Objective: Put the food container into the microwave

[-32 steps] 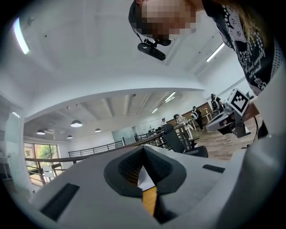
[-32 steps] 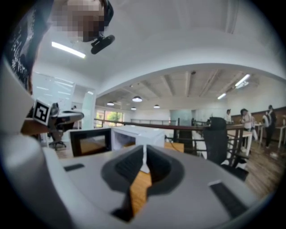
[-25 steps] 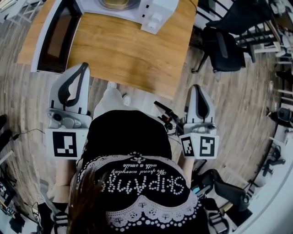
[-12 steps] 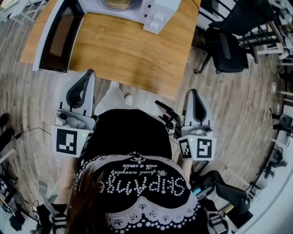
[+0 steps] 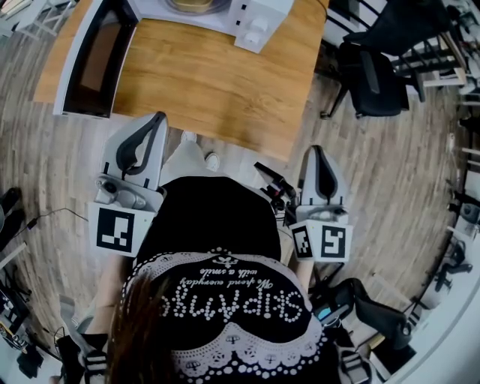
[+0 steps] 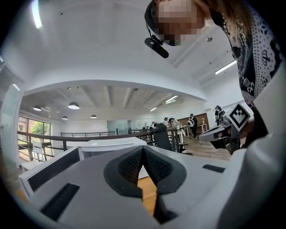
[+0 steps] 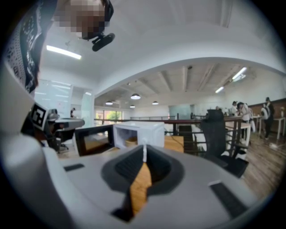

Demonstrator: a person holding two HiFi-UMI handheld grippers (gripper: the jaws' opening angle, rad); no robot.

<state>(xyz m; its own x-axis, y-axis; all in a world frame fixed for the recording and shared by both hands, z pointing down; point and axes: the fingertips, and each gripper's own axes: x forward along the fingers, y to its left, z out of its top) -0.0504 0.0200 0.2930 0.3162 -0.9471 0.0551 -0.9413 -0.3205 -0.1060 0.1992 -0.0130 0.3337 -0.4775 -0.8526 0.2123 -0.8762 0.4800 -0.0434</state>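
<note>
Black printed top [image 5: 217, 225] of the person fills the bottom of head view, nearest the cam. Left gripper [image 5: 157, 119] and right gripper [image 5: 316, 150] are held out either side of the body over the wood-plank floor [image 5: 390, 172]. Left tips are at about the near edge of the table [image 5: 217, 82], right tips just beside its near right corner.

Left gripper: jaws pressed together at the tips, nothing btwn them. Only a sliver of table top shows thru the gap lower down. Right gripper: jaws likewise closed and empty, w/ a thin wedge of table seen thru them. Each gripper's marker cube shows at the frame edge of the other's view.

Microwave [image 5: 259, 19] stands at the table's far side. Its door [image 5: 90, 56] is swung wide open to the left, dark window pane showing. Food container [image 5: 187, 6] sits inside the cavity: tan, round-rimmed, cut off by the top edge of head view. Contents can't be made out. In right gripper view it's only a small tan patch low in the cavity.

Black office chair [image 5: 371, 79] is right of the table. Far bkgd in the gripper views: railing, ceiling lights, a few people, too small for detail.
</note>
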